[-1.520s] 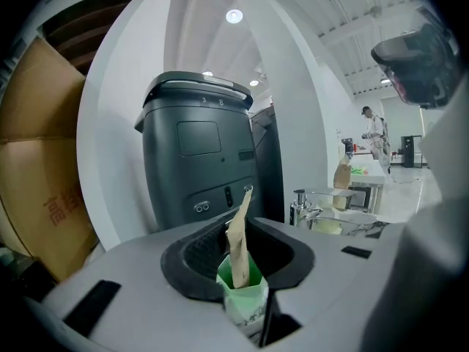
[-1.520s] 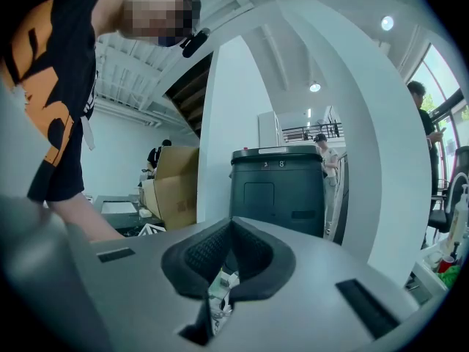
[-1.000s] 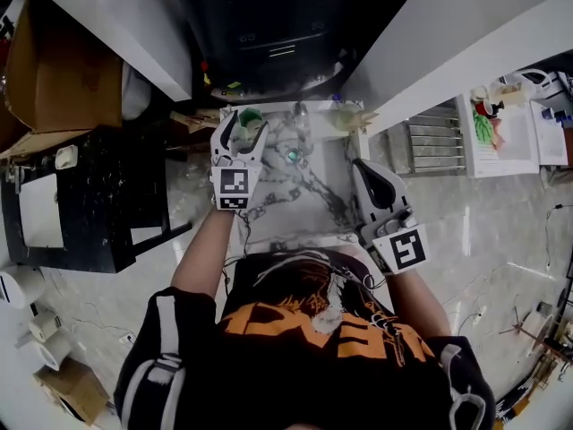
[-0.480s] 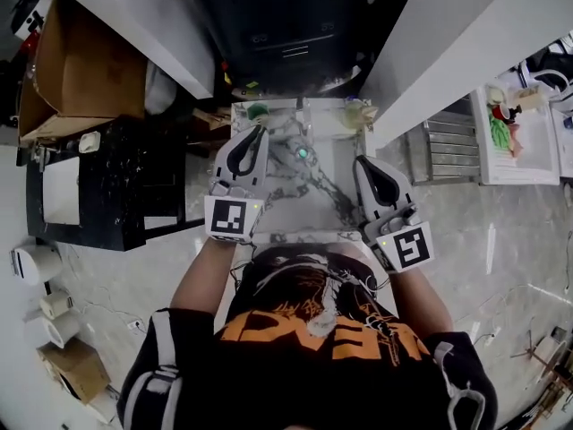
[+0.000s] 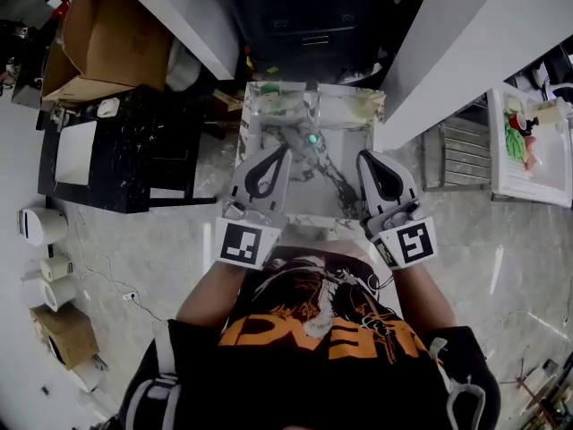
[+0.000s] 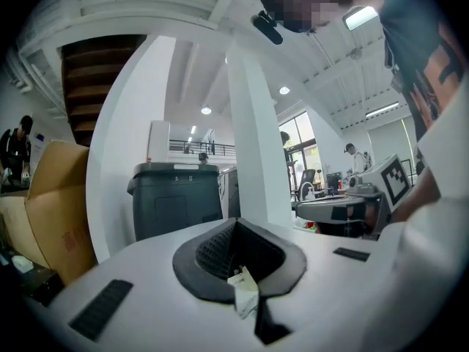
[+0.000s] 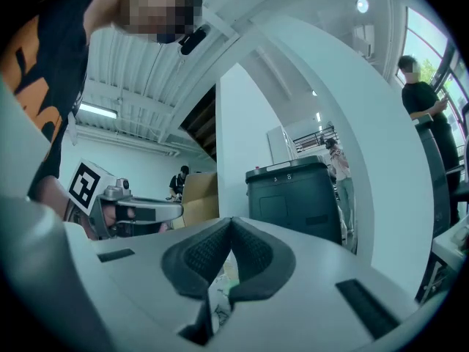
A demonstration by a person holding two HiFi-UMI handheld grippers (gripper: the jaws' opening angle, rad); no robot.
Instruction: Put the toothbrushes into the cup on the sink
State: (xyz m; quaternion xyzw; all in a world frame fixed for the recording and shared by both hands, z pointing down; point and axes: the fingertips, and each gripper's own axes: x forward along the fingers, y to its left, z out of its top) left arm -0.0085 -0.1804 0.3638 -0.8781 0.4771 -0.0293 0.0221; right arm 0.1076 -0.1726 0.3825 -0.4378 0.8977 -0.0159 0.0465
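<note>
Your left hand-held gripper (image 5: pixel 282 150) and right hand-held gripper (image 5: pixel 365 157) hover pressed together over the sink (image 5: pixel 349 137); the cup (image 5: pixel 274 106) stands at its far-left corner.

- My left gripper (image 5: pixel 284 149) and right gripper (image 5: pixel 363 156) hang over the near part of the sink (image 5: pixel 349 134) at frame centre, with open basin between them.
- The faucet (image 5: pixel 309 137) stands mid-basin, blocking the straight way to the back edge.
- 2 white wall slabs, upper left (image 5: pixel 179 12) and upper right (image 5: pixel 457 43), narrow the approach.
- A black counter (image 5: pixel 116 155) flanks the left.
</note>
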